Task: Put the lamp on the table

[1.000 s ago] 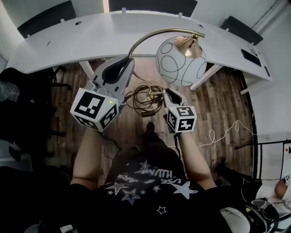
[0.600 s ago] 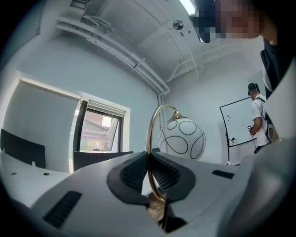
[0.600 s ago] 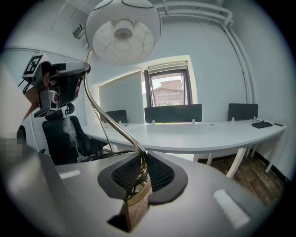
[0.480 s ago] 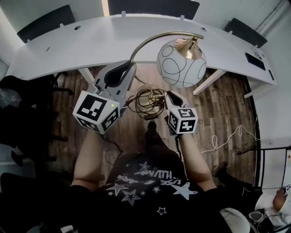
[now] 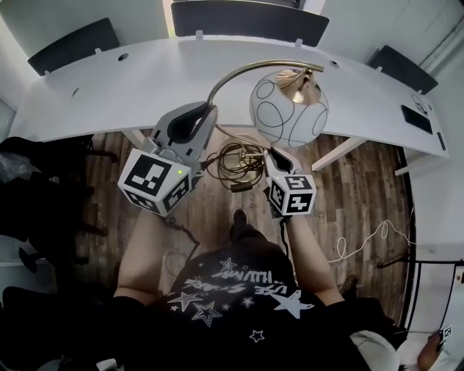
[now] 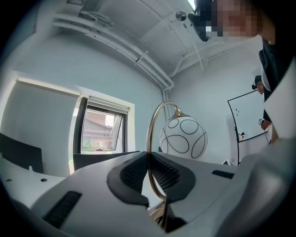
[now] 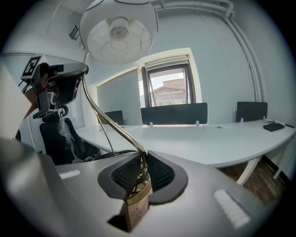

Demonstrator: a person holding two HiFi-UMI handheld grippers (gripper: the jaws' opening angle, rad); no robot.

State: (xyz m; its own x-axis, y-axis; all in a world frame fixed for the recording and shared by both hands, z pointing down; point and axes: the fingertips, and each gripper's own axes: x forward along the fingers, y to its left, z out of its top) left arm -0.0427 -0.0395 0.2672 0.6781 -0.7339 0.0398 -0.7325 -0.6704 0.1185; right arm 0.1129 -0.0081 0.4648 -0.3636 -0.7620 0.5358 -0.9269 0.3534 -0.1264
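I hold the lamp in the air with both grippers. Its white globe shade (image 5: 288, 109) with black circle lines hangs from a curved brass arm (image 5: 246, 69), over the near edge of the white table (image 5: 109, 94). My left gripper (image 5: 205, 110) is shut on the brass arm, which runs thin between the pads (image 6: 134, 172). My right gripper (image 5: 270, 151) is shut on the lamp's lower brass stem (image 7: 137, 203), low and right of the left one. The coiled cord (image 5: 235, 156) hangs between the grippers. From the right gripper view the shade (image 7: 119, 32) shows overhead.
Dark chairs (image 5: 246, 18) stand behind the curved table. A dark flat device (image 5: 419, 119) lies on its right end. A table leg (image 5: 348, 152) slants down at the right. Loose white cable (image 5: 366, 232) lies on the wooden floor. Dark seating (image 5: 32, 196) stands at the left.
Both grippers have carried the lamp forward toward the table; the globe now overlaps the table's near edge. Both grips look unchanged.
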